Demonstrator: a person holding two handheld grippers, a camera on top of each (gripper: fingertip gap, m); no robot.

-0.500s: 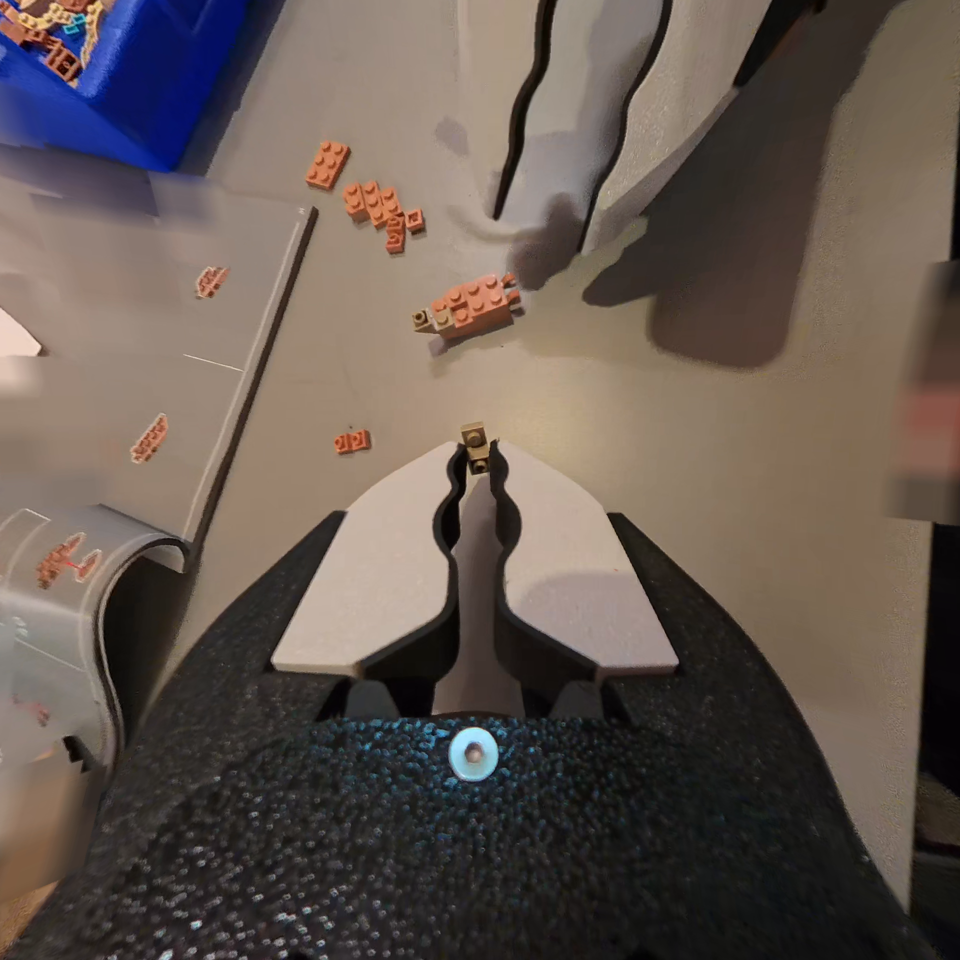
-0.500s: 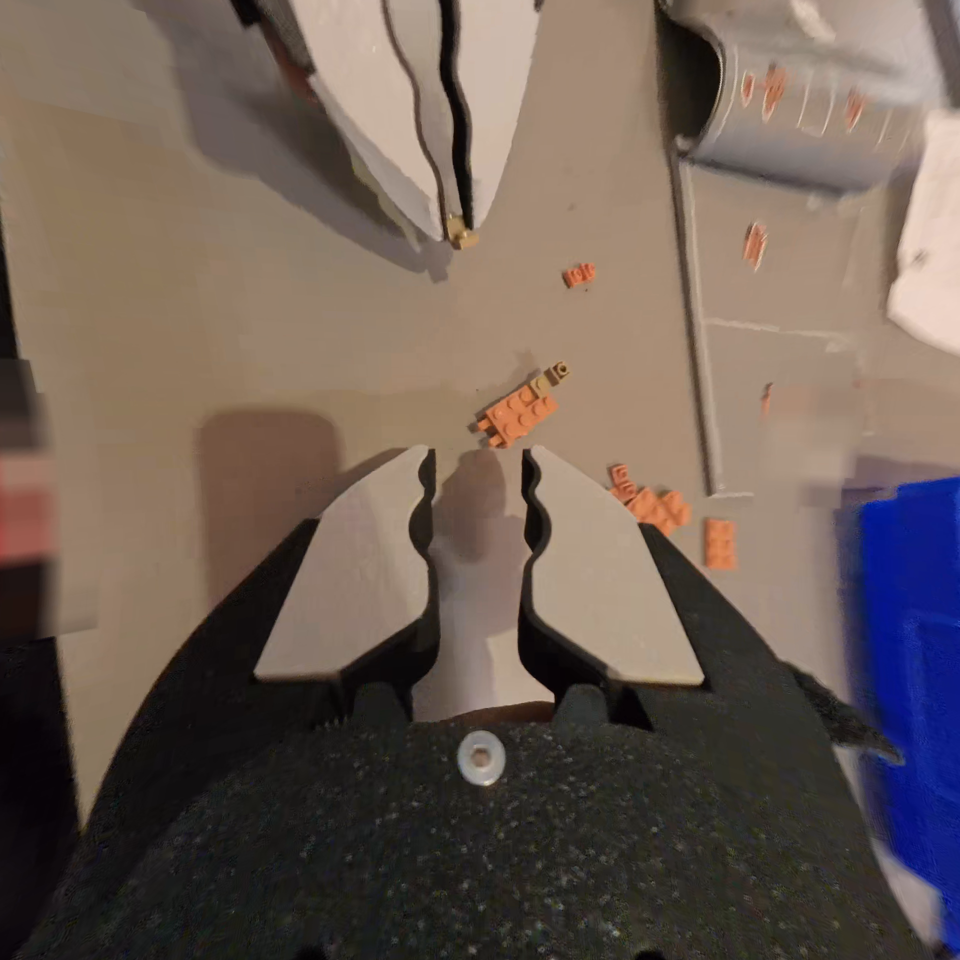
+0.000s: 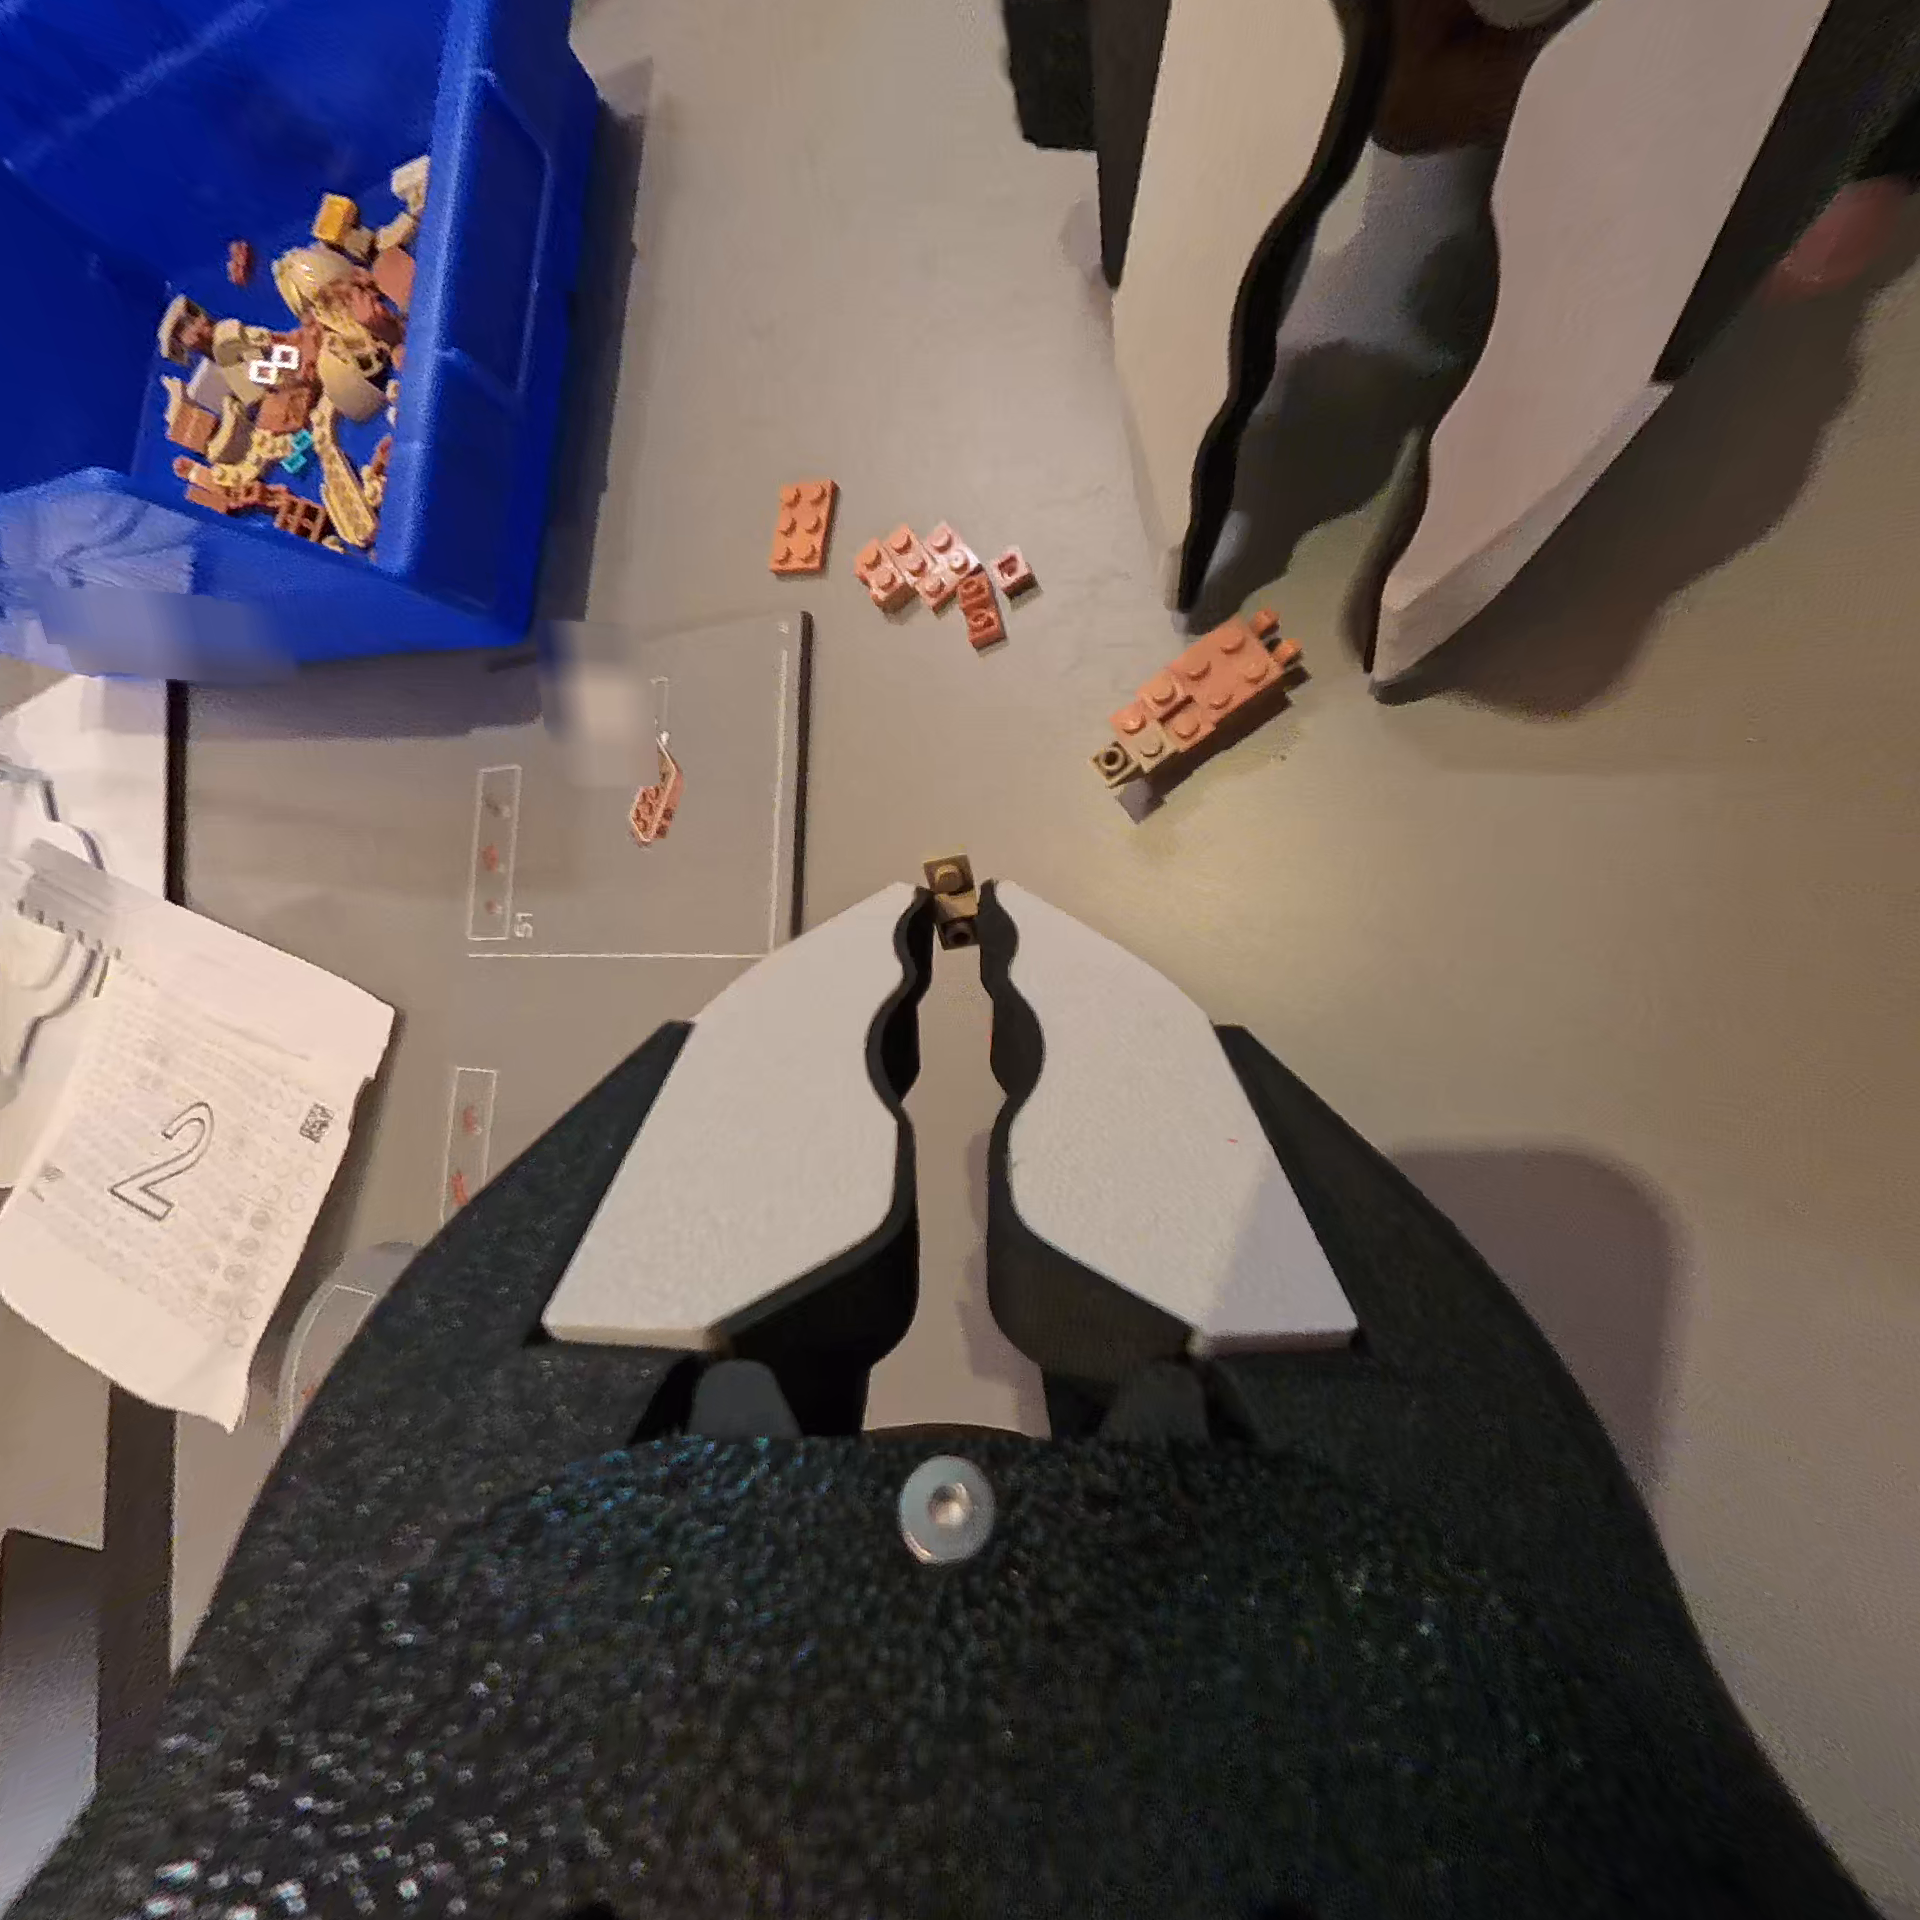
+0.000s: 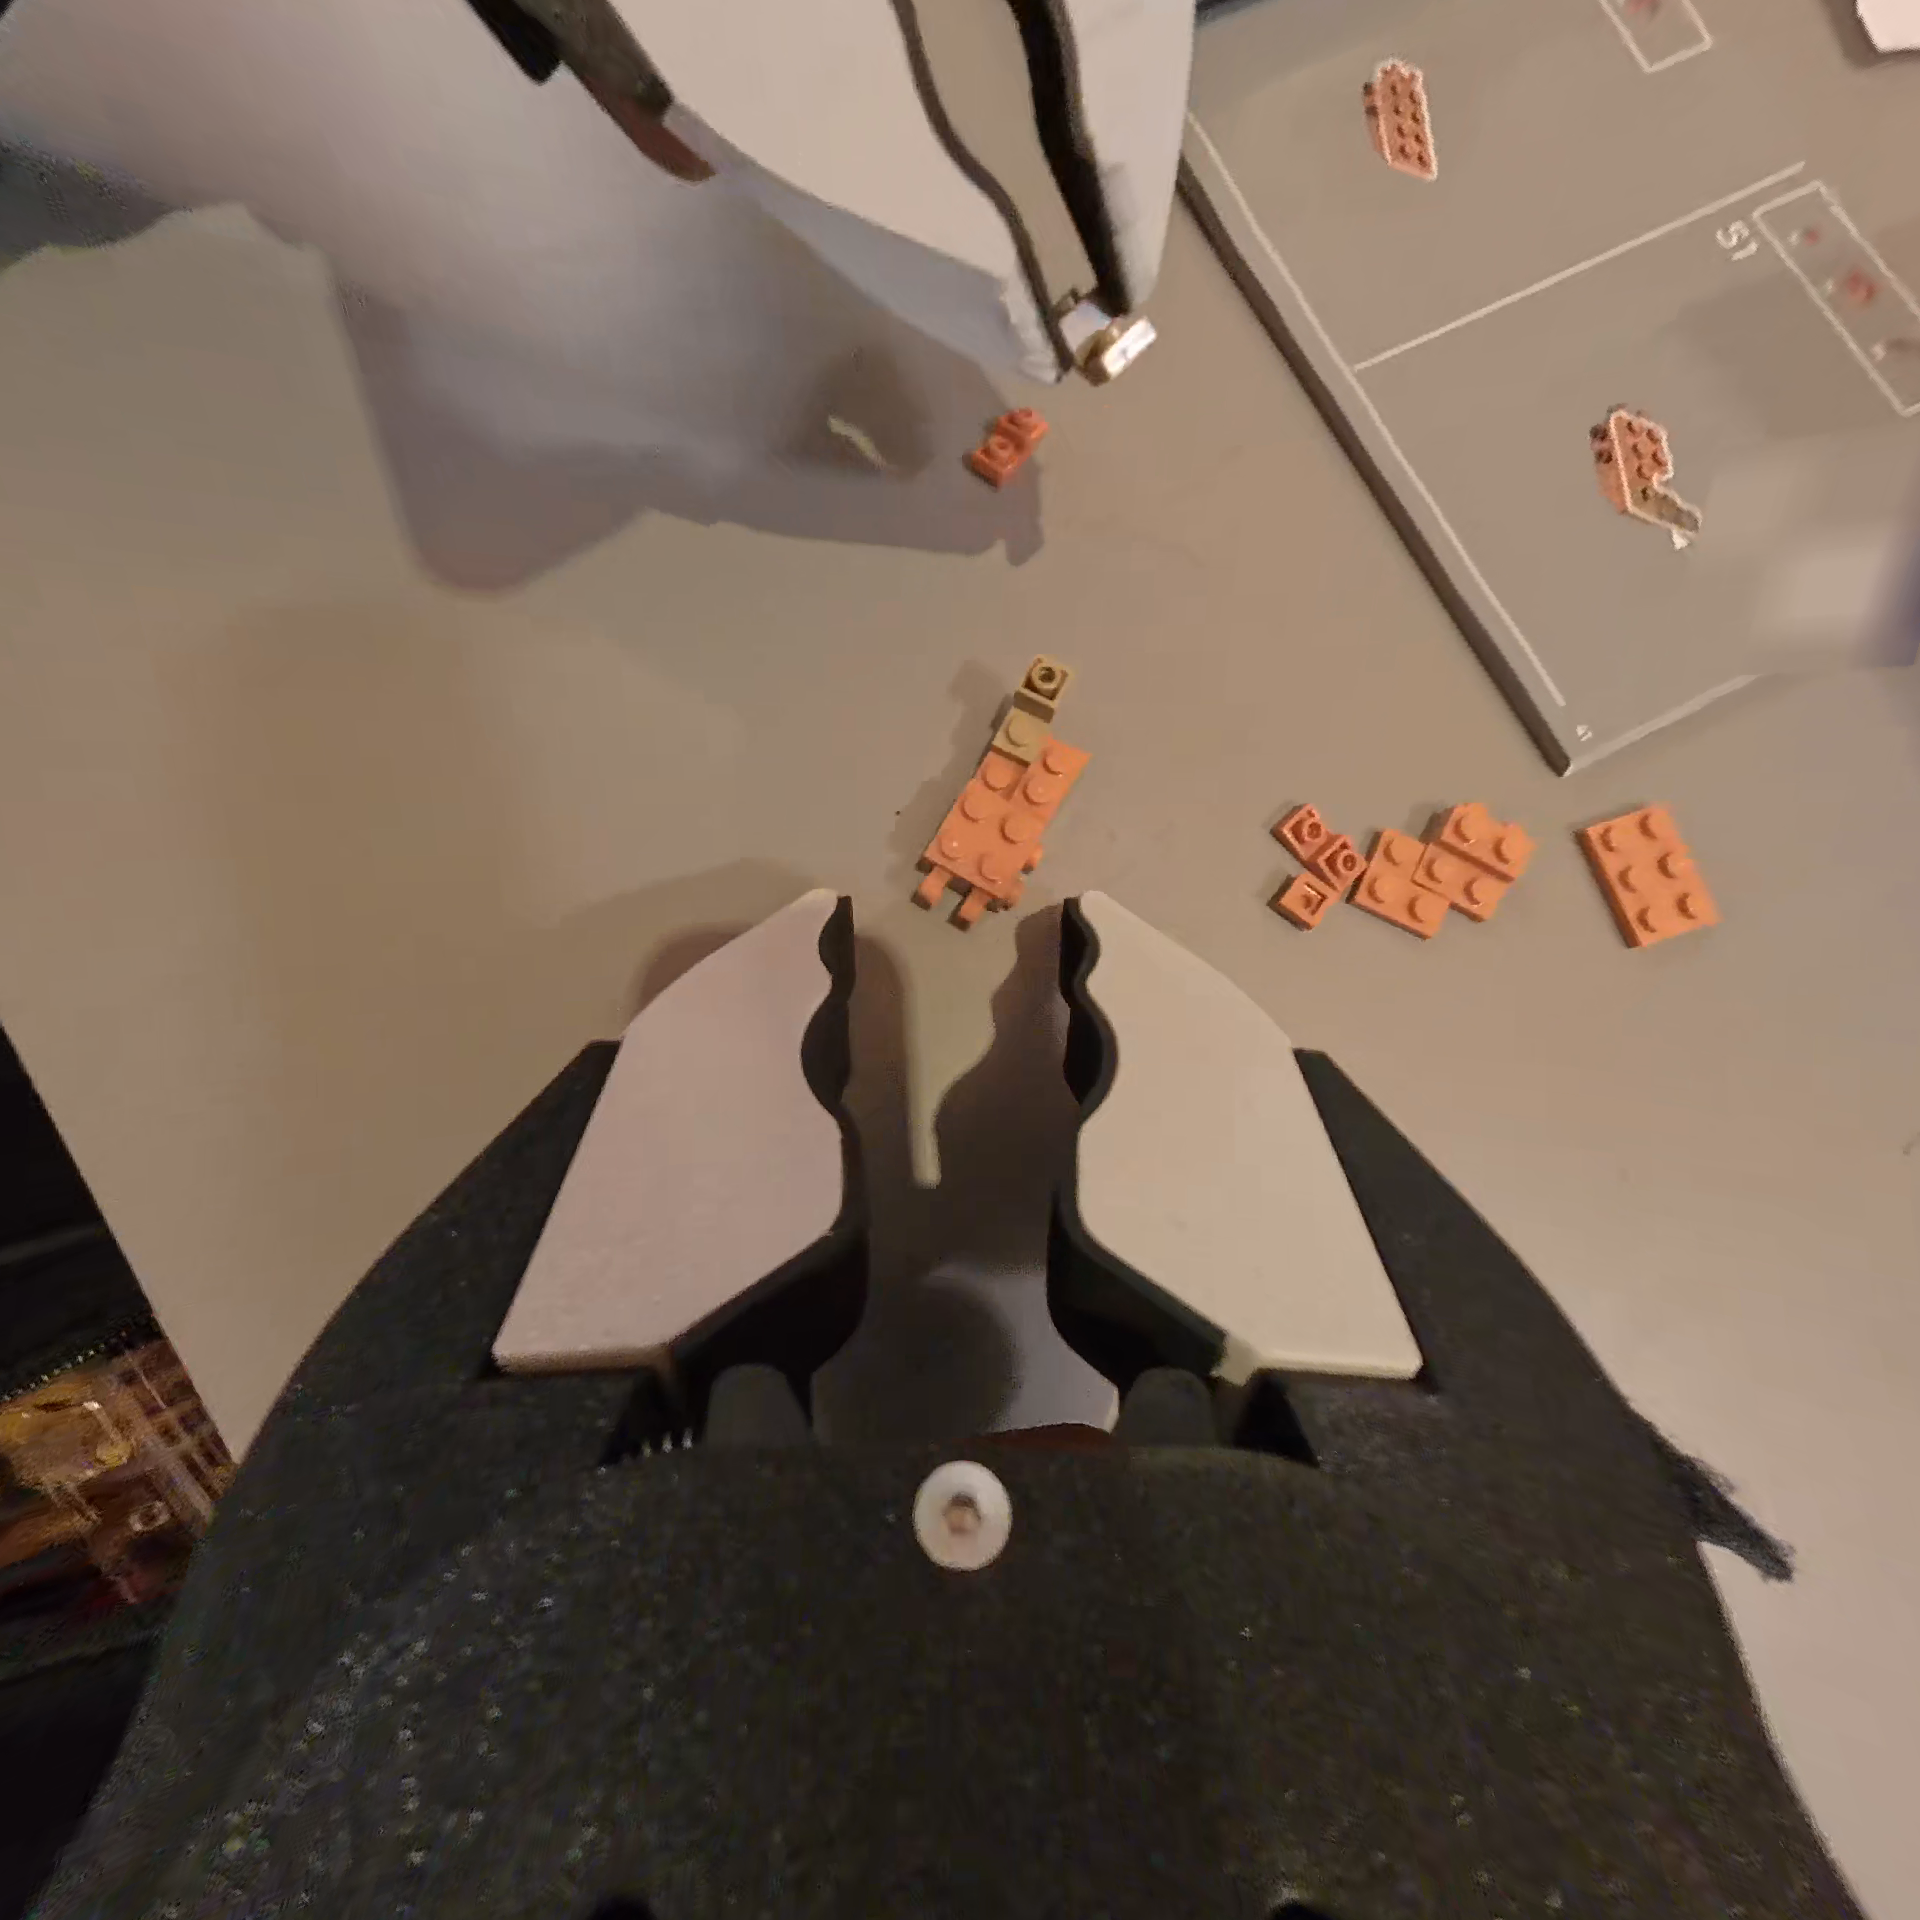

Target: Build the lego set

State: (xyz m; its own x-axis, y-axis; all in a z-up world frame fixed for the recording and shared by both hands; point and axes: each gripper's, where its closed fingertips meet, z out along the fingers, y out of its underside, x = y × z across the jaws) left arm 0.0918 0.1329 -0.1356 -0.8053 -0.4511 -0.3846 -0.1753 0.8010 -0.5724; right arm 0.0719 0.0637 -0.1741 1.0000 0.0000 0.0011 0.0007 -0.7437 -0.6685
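My left gripper (image 3: 951, 902) is shut on a small tan brick piece (image 3: 951, 899) that sticks out past its fingertips; it also shows in the right wrist view (image 4: 1112, 343), held above the grey table. My right gripper (image 4: 956, 920) is open and empty, its fingertips just short of the near end of a small orange brick assembly (image 4: 1003, 821) with a tan piece at its far end. That assembly lies on the table in the left wrist view (image 3: 1200, 691), with the right gripper's fingers (image 3: 1507, 499) beside it.
A blue bin (image 3: 260, 312) with several bricks stands at the far left. Loose orange plates (image 4: 1403, 862) and a larger plate (image 4: 1647, 873) lie right of the assembly. A tiny orange piece (image 4: 1006, 445) lies farther off. A grey instruction booklet (image 4: 1610, 416) and a white paper bag (image 3: 177, 1143) lie at the side. Across from one pair of fingers to the other is roughly 9 cm. Between my right fingertips and the larger plate (image 4: 1647, 873) there is roughly 11 cm. Look for it in the left wrist view (image 3: 801, 524) too.
My right gripper's jaws have opened wider and moved closer to the orange assembly. My left gripper keeps its hold on the tan piece and has drawn back and leftwards, bringing the blue bin into view.
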